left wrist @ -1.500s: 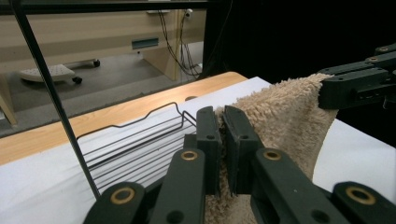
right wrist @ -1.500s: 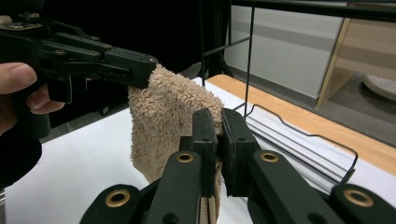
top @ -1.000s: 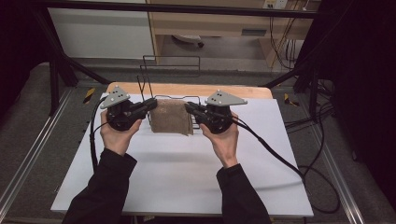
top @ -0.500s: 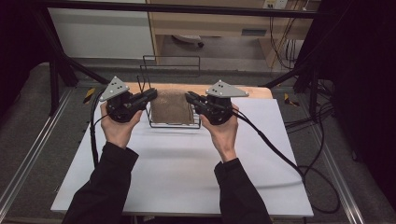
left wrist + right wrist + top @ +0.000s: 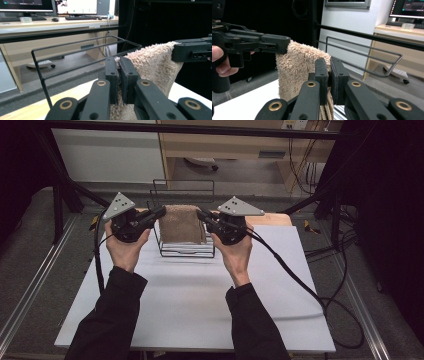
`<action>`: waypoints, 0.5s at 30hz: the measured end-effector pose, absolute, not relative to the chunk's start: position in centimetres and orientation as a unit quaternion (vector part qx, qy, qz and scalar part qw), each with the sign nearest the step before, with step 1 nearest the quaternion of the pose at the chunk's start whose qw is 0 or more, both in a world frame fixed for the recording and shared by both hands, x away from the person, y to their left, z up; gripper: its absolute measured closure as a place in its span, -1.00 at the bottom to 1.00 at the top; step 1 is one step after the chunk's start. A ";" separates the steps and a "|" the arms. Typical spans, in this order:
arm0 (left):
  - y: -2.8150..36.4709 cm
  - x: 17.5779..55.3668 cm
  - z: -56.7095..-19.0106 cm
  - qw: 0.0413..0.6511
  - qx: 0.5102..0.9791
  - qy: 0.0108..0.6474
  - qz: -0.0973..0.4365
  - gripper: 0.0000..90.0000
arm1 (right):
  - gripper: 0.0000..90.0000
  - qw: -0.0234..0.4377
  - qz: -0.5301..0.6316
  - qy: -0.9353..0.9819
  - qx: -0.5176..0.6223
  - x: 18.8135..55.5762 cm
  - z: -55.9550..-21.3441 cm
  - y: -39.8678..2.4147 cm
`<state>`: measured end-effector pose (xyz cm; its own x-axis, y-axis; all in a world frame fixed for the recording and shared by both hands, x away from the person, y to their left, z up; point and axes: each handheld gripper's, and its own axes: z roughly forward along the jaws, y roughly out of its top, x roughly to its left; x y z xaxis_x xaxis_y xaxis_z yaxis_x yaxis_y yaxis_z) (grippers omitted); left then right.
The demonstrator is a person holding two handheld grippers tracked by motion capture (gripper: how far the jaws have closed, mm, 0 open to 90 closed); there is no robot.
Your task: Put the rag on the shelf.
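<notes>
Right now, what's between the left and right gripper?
The beige towel, stretched between the left gripper and right gripper, each shut on a top corner. It hangs by the black wire rack, clearest in the high view.

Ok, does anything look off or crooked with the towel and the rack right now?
Nothing stands out. The tan towel hangs folded and fairly level, its top corners pinched by the left gripper and the right gripper. It hangs at the black wire rack, which stands upright on the white table. No tear or spill shows.
</notes>
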<state>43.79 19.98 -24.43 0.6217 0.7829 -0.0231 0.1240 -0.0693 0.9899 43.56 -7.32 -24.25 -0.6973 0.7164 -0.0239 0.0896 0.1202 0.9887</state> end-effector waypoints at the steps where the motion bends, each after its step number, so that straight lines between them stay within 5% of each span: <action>1: 20.0 43.9 -24.3 0.595 0.676 0.334 0.279 0.90 | 0.90 0.263 0.598 0.700 0.288 43.7 -24.1 -7.3; 15: 19.9 44.5 -21.8 0.605 0.662 0.325 0.299 0.90 | 0.90 0.282 0.614 0.680 0.282 44.6 -21.6 -7.2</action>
